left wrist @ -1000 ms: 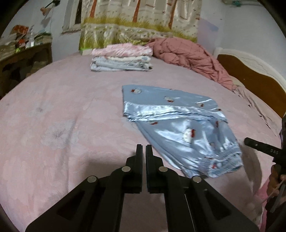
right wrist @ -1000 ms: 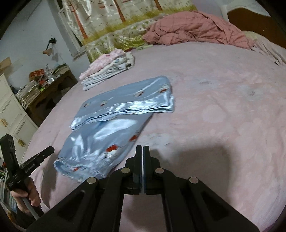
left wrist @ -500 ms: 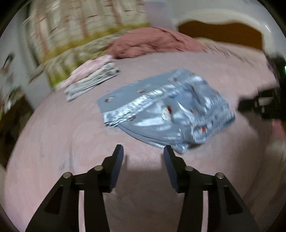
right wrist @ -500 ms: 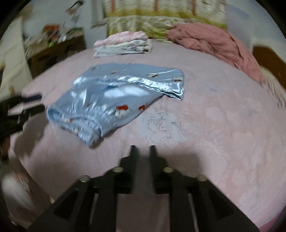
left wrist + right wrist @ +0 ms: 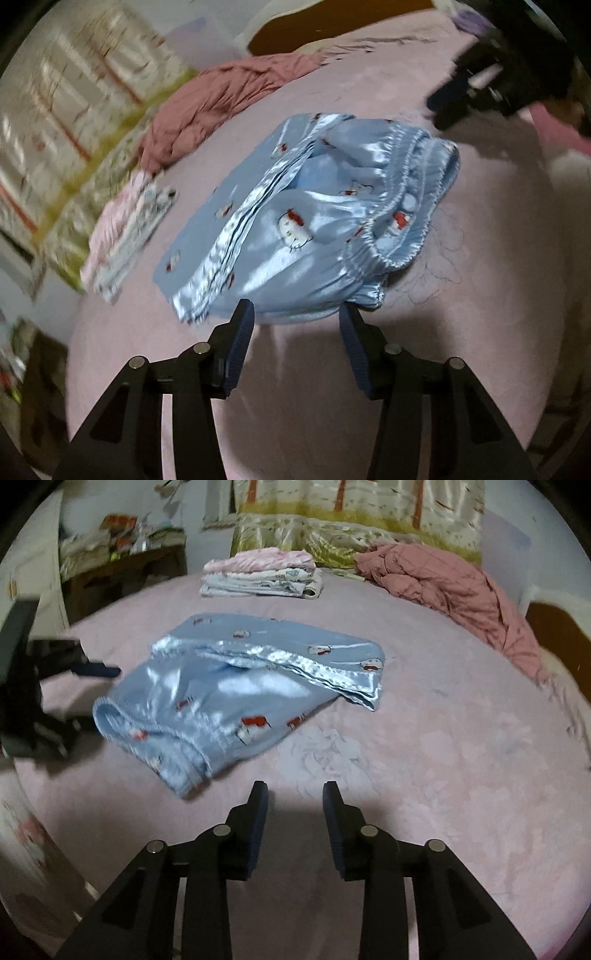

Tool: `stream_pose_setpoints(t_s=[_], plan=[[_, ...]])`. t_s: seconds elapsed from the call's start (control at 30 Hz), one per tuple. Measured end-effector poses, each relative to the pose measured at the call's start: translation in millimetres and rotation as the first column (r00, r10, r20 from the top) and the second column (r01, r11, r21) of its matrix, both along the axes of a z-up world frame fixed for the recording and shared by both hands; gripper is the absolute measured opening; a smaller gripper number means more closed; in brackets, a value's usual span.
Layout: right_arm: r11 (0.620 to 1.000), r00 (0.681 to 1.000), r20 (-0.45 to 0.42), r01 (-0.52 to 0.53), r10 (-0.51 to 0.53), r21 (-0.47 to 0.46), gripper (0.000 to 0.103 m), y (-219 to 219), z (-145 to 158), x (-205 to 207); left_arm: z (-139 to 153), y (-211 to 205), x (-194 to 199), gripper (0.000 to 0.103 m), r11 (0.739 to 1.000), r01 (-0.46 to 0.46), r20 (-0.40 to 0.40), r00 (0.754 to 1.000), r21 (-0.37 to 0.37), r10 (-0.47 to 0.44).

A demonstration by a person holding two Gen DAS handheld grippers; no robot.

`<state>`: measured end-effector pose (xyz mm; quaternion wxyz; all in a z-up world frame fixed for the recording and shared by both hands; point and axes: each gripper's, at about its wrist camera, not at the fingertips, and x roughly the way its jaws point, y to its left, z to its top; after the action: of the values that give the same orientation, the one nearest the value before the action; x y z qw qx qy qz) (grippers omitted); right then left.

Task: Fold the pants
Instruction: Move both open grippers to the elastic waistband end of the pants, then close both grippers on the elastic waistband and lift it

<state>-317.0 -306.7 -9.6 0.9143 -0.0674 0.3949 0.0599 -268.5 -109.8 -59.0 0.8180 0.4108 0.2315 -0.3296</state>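
The blue satin pants (image 5: 243, 686) lie partly folded in the middle of the pink bed (image 5: 461, 775). The left gripper (image 5: 295, 314) hovers at their six o'clock edge, fingers spread, grasping nothing. The right gripper (image 5: 294, 788) is opening, empty, pants at its eleven o'clock.

pants (image 5: 258, 686): shiny light blue, white cartoon cats with red bows
bedsheet (image 5: 461, 775): pale pink (faint floral print)
quilt (image 5: 454, 587): dusty rose

Each tool (image 5: 293, 317) (image 5: 294, 794) has black angular arms, silver round screws and ribbed dark-blue pads (image 5: 240, 347).
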Motion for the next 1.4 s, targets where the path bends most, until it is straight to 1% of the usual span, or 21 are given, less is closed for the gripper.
stream_pose_setpoints(t_s=[0.07, 0.13, 0.2, 0.23, 0.27, 0.33, 0.4, 0.5, 0.53, 0.6, 0.7, 0.77, 0.87, 0.93, 1.03, 1.1, 1.2, 1.23, 1.27, 1.33, 1.4], plan=[[1.000, 1.000, 0.004, 0.008, -0.008, 0.010, 0.034, -2, 2, 2, 1, -3, -4, 0.049, 0.999, 0.036, 0.036, 0.999, 0.021, -0.037], [1.000, 1.000, 0.010, 0.015, -0.015, 0.003, 0.036, -4, 3, 2, -1, 0, -7, 0.057, 0.996, 0.078, 0.070, 0.994, 0.042, -0.081], [0.999, 0.999, 0.015, 0.028, -0.028, 0.017, 0.045, -9, 4, 1, -6, -1, -15, 0.061, 0.986, 0.137, 0.155, 0.976, 0.099, -0.152], [0.999, 0.999, 0.019, 0.032, -0.033, 0.022, 0.049, -12, 4, 0, -8, -1, -19, 0.063, 0.974, 0.177, 0.192, 0.960, 0.139, -0.202], [0.999, 0.999, 0.021, 0.036, -0.036, 0.012, 0.049, -14, 3, -2, -9, -1, -20, 0.064, 0.964, 0.203, 0.209, 0.949, 0.171, -0.236], [0.998, 0.999, 0.024, 0.041, -0.040, -0.044, 0.049, -14, 0, -4, -7, -2, -22, 0.068, 0.944, 0.243, 0.208, 0.934, 0.224, -0.290], [0.991, 0.999, 0.021, 0.032, -0.029, -0.127, 0.049, -13, -4, -7, -7, -4, -24, 0.069, 0.912, 0.292, 0.198, 0.914, 0.290, -0.355], [0.979, 1.000, 0.004, -0.006, 0.007, -0.203, 0.049, -11, -7, -8, -8, -10, -28, 0.069, 0.859, 0.343, 0.185, 0.882, 0.381, -0.434], [0.976, 1.000, 0.004, -0.015, 0.016, -0.217, 0.049, -10, -6, -8, -10, -13, -30, 0.069, 0.839, 0.357, 0.181, 0.870, 0.410, -0.458], [0.974, 1.000, 0.005, -0.026, 0.028, -0.225, 0.049, -10, -4, -7, -12, -18, -32, 0.066, 0.819, 0.375, 0.182, 0.854, 0.435, -0.488], [0.979, 0.999, 0.014, -0.027, 0.030, -0.204, 0.050, -9, 1, -3, -18, -25, -33, 0.049, 0.806, 0.401, 0.142, 0.853, 0.436, -0.502], [0.981, 0.999, 0.022, -0.026, 0.031, -0.195, 0.050, -8, 3, -2, -21, -25, -37, 0.044, 0.797, 0.409, 0.151, 0.843, 0.444, -0.517], [0.980, 0.998, 0.026, -0.042, 0.048, -0.197, 0.050, -4, 2, -2, -20, -21, -39, 0.038, 0.825, 0.397, 0.152, 0.860, 0.401, -0.488], [0.974, 0.997, 0.027, -0.064, 0.072, -0.217, 0.050, 1, -1, -4, -21, -20, -41, 0.023, 0.840, 0.391, 0.147, 0.870, 0.376, -0.471], [0.957, 0.992, 0.036, -0.111, 0.125, -0.269, 0.050, 10, -6, -10, -20, -19, -46, 0.013, 0.860, 0.379, 0.170, 0.875, 0.341, -0.453], [0.946, 0.987, 0.038, -0.137, 0.155, -0.294, 0.050, 15, -8, -14, -11, -19, -42, 0.011, 0.891, 0.362, 0.170, 0.893, 0.276, -0.416], [0.933, 0.980, 0.052, -0.166, 0.193, -0.320, 0.053, 18, -8, -20, 12, -18, -28, 0.010, 0.936, 0.323, 0.118, 0.933, 0.141, -0.339], [0.928, 0.976, 0.064, -0.176, 0.208, -0.329, 0.060, 20, -8, -22, 19, -18, -23, 0.010, 0.947, 0.306, 0.098, 0.944, 0.097, -0.315], [0.924, 0.973, 0.075, -0.182, 0.219, -0.335, 0.062, 22, -7, -24, 27, -17, -17, 0.010, 0.957, 0.286, 0.074, 0.954, 0.052, -0.289], [0.915, 0.965, 0.092, -0.198, 0.244, -0.351, 0.062, 27, -6, -26, 38, -17, -5, 0.010, 0.970, 0.243, 0.023, 0.970, -0.022, -0.242], [0.906, 0.958, 0.100, -0.218, 0.270, -0.363, 0.063, 33, -7, -26, 45, -18, 7, 0.010, 0.977, 0.195, -0.057, 0.978, -0.088, -0.201]])
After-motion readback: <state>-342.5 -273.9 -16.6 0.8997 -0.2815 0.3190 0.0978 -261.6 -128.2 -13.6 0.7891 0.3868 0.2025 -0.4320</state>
